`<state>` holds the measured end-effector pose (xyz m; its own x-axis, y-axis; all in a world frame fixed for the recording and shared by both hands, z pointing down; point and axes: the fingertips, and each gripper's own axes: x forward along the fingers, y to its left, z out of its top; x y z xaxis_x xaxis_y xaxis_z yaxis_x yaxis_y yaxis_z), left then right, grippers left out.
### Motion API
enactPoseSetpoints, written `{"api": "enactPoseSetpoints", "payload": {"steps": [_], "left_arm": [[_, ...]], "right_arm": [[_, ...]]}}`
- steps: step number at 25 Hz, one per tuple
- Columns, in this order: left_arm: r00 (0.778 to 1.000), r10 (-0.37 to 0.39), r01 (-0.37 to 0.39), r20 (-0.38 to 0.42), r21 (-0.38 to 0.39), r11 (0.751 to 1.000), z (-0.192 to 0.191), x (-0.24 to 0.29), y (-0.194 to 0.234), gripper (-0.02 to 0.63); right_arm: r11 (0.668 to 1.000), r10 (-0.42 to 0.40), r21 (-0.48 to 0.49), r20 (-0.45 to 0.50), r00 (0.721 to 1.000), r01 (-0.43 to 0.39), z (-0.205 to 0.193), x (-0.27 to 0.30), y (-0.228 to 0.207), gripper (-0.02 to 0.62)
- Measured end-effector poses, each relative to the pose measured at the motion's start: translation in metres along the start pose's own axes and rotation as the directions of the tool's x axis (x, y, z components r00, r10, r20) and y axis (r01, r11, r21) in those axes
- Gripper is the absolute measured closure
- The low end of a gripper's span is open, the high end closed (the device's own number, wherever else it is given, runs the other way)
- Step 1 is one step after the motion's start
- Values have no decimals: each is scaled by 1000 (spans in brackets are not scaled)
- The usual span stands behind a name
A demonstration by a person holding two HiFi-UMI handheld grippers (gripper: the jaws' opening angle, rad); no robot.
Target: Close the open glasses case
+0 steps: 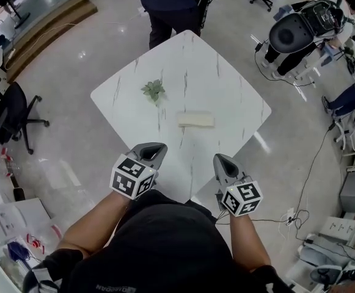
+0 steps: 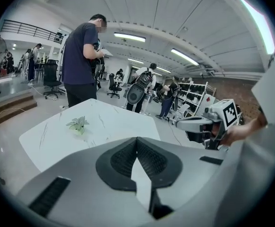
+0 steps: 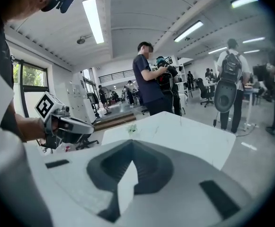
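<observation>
The glasses case (image 1: 195,119) is a pale cream oblong lying flat near the middle of the white marble table (image 1: 226,78). From this height I cannot tell how its lid stands. Both grippers hover over the table's near corner, short of the case and apart from it. My left gripper (image 1: 158,147) has its jaws together with nothing between them, and so does my right gripper (image 1: 217,158). In the left gripper view the jaw tips (image 2: 137,139) meet, and the case is hidden behind them. The right gripper view shows the same closed tips (image 3: 131,143).
A small green plant (image 1: 154,90) stands on the table to the left of the case. A person (image 1: 174,5) stands at the table's far corner. A black office chair (image 1: 12,112) is off to the left, and cables and equipment (image 1: 299,32) are at the right.
</observation>
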<state>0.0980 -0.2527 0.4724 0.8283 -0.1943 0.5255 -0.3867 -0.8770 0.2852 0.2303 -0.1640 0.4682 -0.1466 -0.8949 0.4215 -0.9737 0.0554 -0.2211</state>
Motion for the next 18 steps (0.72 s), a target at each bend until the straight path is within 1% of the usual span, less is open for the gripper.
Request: {"api": "enactPoseSetpoints", "payload": {"steps": [10,18], "left_arm": [[999,-48,49,-17,34,998,-8,-6,-14,601],[999,-48,48,-8,32,998,-8,-10,-14,601]], "right_arm": [[1000,-14,16,-10,1000,14,-19,-9,19,594],[999,-33,32,-5,999,33,-21,-13,20,594]]}}
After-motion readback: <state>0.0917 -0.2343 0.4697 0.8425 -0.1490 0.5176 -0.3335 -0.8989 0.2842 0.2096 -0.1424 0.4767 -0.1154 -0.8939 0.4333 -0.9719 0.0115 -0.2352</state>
